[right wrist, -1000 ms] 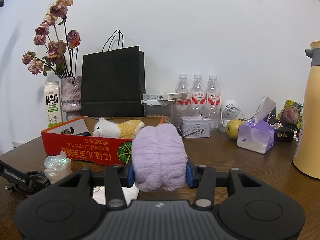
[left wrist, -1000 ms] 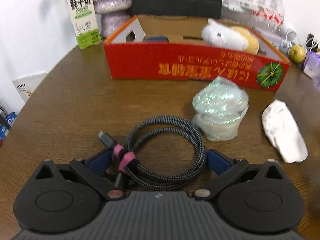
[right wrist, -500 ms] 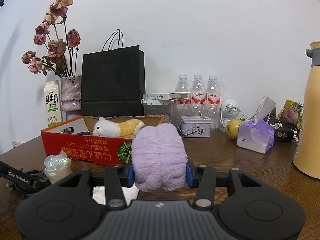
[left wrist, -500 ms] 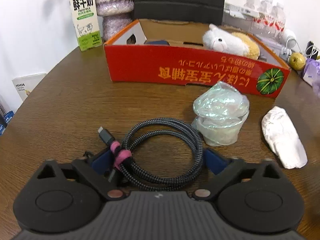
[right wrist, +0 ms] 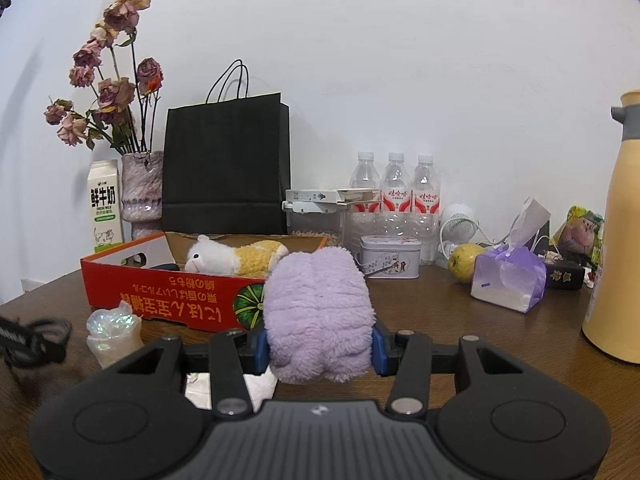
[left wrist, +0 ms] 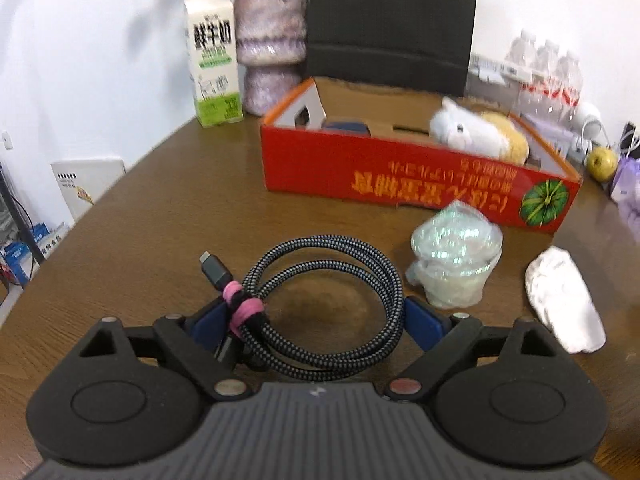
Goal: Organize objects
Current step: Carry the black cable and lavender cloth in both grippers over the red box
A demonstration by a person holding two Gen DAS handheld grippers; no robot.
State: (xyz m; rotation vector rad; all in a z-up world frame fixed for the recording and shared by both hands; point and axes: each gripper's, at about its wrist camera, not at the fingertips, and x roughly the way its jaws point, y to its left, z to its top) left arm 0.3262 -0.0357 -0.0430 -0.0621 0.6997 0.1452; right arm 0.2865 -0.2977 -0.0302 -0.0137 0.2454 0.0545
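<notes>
Coiled braided cable (left wrist: 320,308) is clamped between the blue pads of the left gripper (left wrist: 316,322), its near loop hidden behind the gripper body. A purple plush (right wrist: 318,314) is squeezed in the right gripper (right wrist: 318,346), which hides most of a white cloth (right wrist: 224,386). The red box (left wrist: 400,180) stands at one o'clock, with bare table (left wrist: 160,220) at eleven.
</notes>
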